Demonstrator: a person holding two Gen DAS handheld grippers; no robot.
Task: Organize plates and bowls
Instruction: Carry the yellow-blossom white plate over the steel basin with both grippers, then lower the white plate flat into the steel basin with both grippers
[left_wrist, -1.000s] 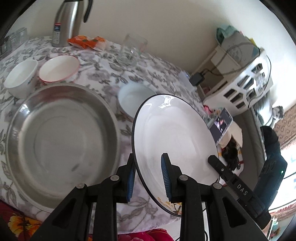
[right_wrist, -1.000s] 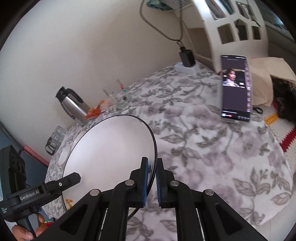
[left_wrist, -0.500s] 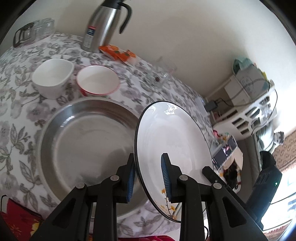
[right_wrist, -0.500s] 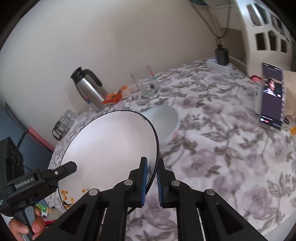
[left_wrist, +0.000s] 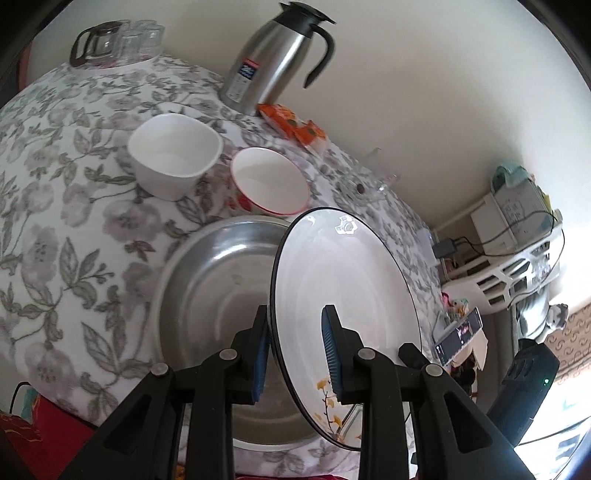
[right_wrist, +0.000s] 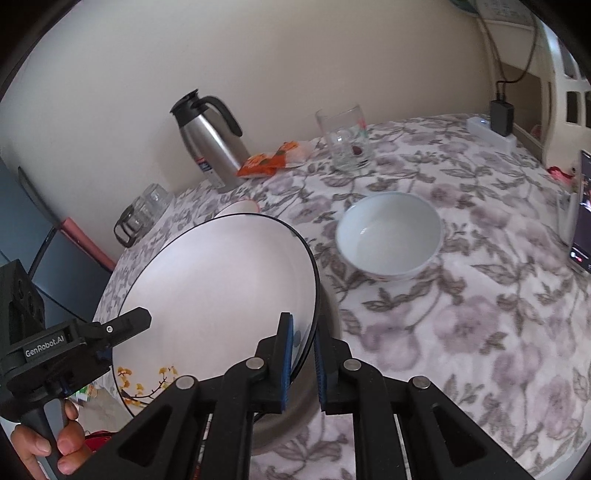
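We hold a round white plate (left_wrist: 347, 291) with a thin black rim and a small yellow-flower sprig near its lower edge; its glossy surface shows a window glint. The plate is tilted, off the table, above the near side of a wide, shallow steel basin (left_wrist: 218, 295) with a brushed, dully reflecting bottom. Our left gripper (left_wrist: 295, 354) straddles the plate's rim with its ribbed blue pads, but the pads stand apart and we cannot tell whether they truly pinch it. Our right gripper (right_wrist: 303, 363) is clamped on the plate's opposite edge, pads close on either side of the rim.

On the soft grey-floral tablecloth (left_wrist: 74, 229) sit 3 bowls: a squarish white bowl (left_wrist: 174, 158), a round red-rimmed bowl (left_wrist: 269, 181) just beside it, and a pale blue-rimmed bowl (right_wrist: 389, 236) well apart to the right. A cylindrical steel jug (left_wrist: 273, 55) with a black handle, orange packets (left_wrist: 295, 125) and a clear glass mug (right_wrist: 345, 136) stand near the wall.

Compared with 0.5 s ago, the left view has swung so both small bowls and the jug sit nearer its centre, and the right view now shows the whole blue-rimmed bowl, with the phone (right_wrist: 583, 214) pushed to the frame edge.
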